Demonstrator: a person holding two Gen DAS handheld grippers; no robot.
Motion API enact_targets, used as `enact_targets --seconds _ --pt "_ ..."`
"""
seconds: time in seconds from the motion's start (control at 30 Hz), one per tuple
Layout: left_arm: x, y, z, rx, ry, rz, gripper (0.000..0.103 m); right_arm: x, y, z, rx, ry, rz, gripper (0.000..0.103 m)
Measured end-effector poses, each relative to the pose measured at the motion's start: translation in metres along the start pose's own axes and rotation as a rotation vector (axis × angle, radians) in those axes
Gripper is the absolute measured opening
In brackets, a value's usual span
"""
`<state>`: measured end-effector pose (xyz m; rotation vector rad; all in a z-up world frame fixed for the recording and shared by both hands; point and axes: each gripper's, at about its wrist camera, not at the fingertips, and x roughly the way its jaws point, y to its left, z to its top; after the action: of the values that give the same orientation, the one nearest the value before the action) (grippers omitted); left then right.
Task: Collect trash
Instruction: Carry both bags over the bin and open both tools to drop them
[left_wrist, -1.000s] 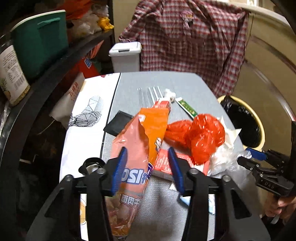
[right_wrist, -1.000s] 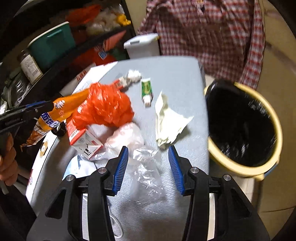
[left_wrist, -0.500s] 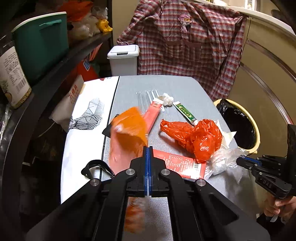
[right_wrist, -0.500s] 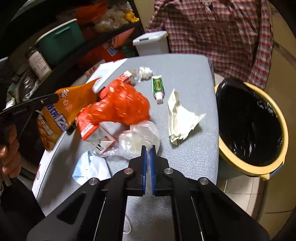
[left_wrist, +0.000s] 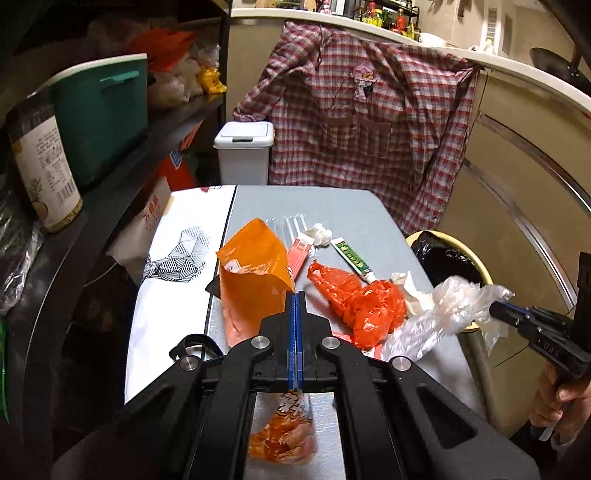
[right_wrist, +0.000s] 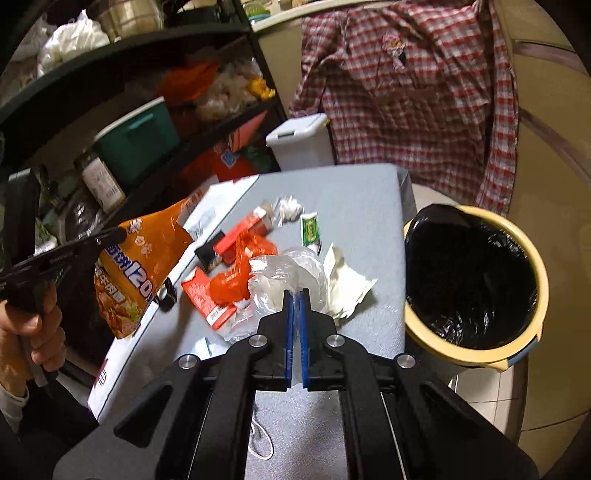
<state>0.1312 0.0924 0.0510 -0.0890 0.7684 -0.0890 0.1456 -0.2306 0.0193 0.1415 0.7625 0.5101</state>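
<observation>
Left wrist view: we see the left gripper (left_wrist: 296, 295) at frame centre clamped on the orange snack bag (left_wrist: 255, 280), which hangs clear of the grey table (left_wrist: 332, 203); it looks light, crinkly and slippery, so we judge a pinch on the flat middle safest. Right wrist view: the right gripper (right_wrist: 296, 295) is closed on the clear plastic bag (right_wrist: 288, 277) at centre, limp and nearly weightless, best held by a bunched fold. The black-lined bin (right_wrist: 472, 280) waits at right, with the red bag (right_wrist: 236, 273), tissue (right_wrist: 347, 284) and tube (right_wrist: 309, 229) left on the table.
</observation>
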Motion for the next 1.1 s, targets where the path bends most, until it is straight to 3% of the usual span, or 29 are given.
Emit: enact_targets --seconds 0.3,0.67,1.1 --pt "-0.013 -0.03 0.004 0.073 -0.041 -0.054 0.0 -0.03 -0.029 0.019 0.029 -0.084 -0.069 0.004" --pt "-0.025 -0.092 0.024 0.192 -0.057 -0.185 0.0 -0.067 -0.087 0.045 0.071 -0.174 -0.238 0.004" --pt "0.022 -0.189 0.062 0.285 0.005 -0.348 0.0 -0.079 -0.136 0.06 0.094 -0.204 -0.405 0.004"
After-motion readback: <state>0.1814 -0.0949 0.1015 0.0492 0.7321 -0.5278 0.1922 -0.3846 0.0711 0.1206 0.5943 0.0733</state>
